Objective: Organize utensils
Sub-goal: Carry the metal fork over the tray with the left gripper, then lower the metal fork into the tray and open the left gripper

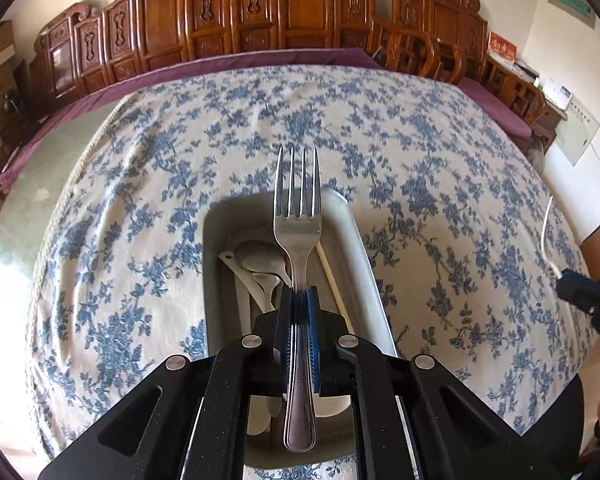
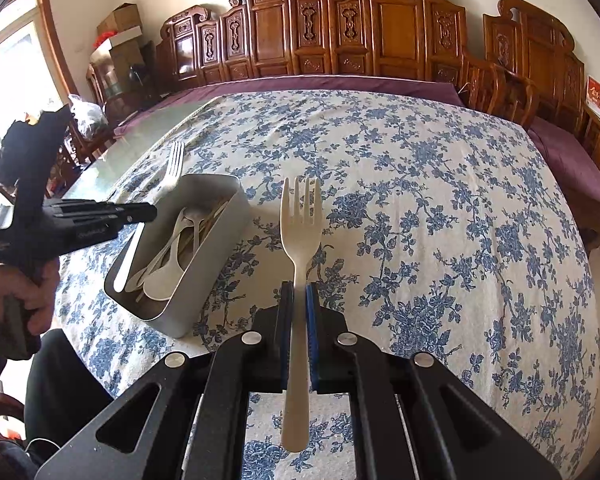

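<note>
My left gripper (image 1: 300, 294) is shut on the handle of a metal fork (image 1: 298, 216), tines pointing away, held above a grey rectangular utensil box (image 1: 350, 240). The box holds several cream spoons (image 1: 256, 258) and chopsticks (image 1: 334, 276). My right gripper (image 2: 299, 290) is shut on a cream plastic fork (image 2: 301, 224), held above the tablecloth to the right of the box (image 2: 204, 268). In the right wrist view the left gripper (image 2: 140, 213) reaches over the box with the metal fork (image 2: 174, 166) sticking out past it.
A blue-flowered tablecloth (image 1: 420, 160) covers the table, with bare glass table (image 1: 48, 168) at its left. Carved wooden chairs (image 1: 240, 12) line the far side. The right gripper (image 1: 588, 292) and its white cable (image 1: 548, 236) show at the left wrist view's right edge.
</note>
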`<state>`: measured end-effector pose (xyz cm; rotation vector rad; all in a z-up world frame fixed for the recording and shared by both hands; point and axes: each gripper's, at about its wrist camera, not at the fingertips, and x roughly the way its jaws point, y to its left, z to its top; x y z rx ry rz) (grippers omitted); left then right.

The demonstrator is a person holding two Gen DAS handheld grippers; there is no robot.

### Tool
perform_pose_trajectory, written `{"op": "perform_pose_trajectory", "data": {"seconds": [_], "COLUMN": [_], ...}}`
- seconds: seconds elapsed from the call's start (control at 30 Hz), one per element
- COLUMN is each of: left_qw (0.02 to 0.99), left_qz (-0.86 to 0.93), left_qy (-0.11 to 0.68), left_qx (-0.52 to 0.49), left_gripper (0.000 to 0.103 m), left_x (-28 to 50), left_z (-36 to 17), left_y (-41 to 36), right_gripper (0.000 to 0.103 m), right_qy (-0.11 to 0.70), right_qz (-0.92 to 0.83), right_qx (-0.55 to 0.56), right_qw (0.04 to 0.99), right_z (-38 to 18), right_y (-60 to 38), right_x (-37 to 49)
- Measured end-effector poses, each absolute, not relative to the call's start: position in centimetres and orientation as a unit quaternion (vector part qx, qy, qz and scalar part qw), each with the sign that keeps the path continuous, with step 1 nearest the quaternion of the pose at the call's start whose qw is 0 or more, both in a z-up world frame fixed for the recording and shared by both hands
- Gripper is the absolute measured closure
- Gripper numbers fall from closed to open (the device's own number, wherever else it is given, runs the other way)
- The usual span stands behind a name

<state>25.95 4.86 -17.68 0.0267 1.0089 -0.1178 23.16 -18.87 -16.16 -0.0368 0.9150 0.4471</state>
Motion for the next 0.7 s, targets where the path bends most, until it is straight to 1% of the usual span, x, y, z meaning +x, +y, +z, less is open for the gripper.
{"op": "perform_pose_trajectory", "data": {"seconds": [0.7], "left_qw": [0.849], "left_qz": [-0.048], "left_qy": [0.525], "left_qx": [0.026], "left_gripper": [0.097], "left_x": [28.4], "left_z": [-22.7], "left_y": [3.9], "right_gripper": [0.095], "right_qy": [0.450], "right_qz": [0.212], "right_qx": [-0.009], "right_qw": [0.868], "right_z": [-17.3], "right_y": [-19.5], "right_x": [24.1]}}
